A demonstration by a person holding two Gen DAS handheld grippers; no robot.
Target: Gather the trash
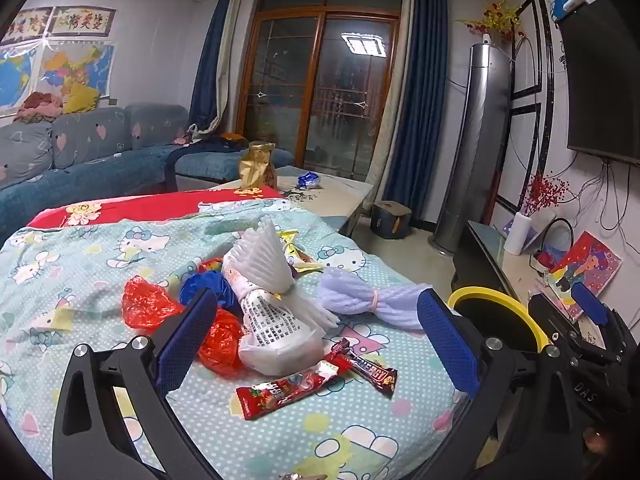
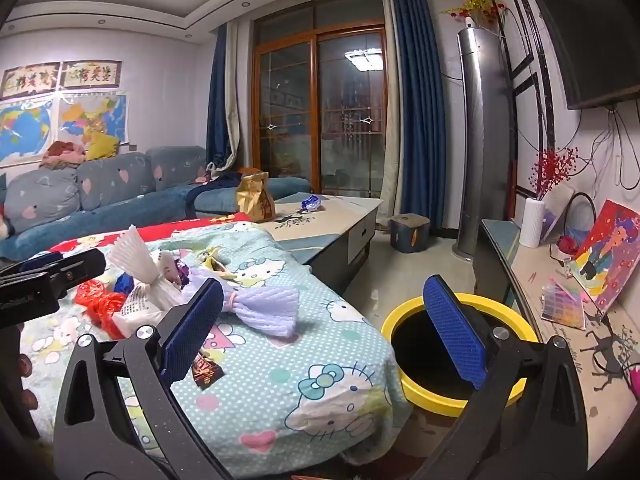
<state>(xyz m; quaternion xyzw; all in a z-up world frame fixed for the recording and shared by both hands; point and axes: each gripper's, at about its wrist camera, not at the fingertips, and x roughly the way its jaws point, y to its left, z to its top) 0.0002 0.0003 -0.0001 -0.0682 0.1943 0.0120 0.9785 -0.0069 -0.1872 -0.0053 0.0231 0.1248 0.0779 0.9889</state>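
Note:
A heap of trash lies on the cartoon-cat cloth. It holds a white printed bag, white foam netting, lilac foam netting, crumpled red plastic, a blue wrapper, a red snack wrapper and a dark bar wrapper. My left gripper hangs open just before the heap, holding nothing. My right gripper is open and empty too, at the cloth's right edge between the lilac netting and the yellow-rimmed bin. The bin stands on the floor.
A coffee table behind the cloth carries a gold bag and a blue wrapper. A sofa lines the left wall. At the right a TV cabinet holds a white vase and a painting, with a tall silver tower unit beyond.

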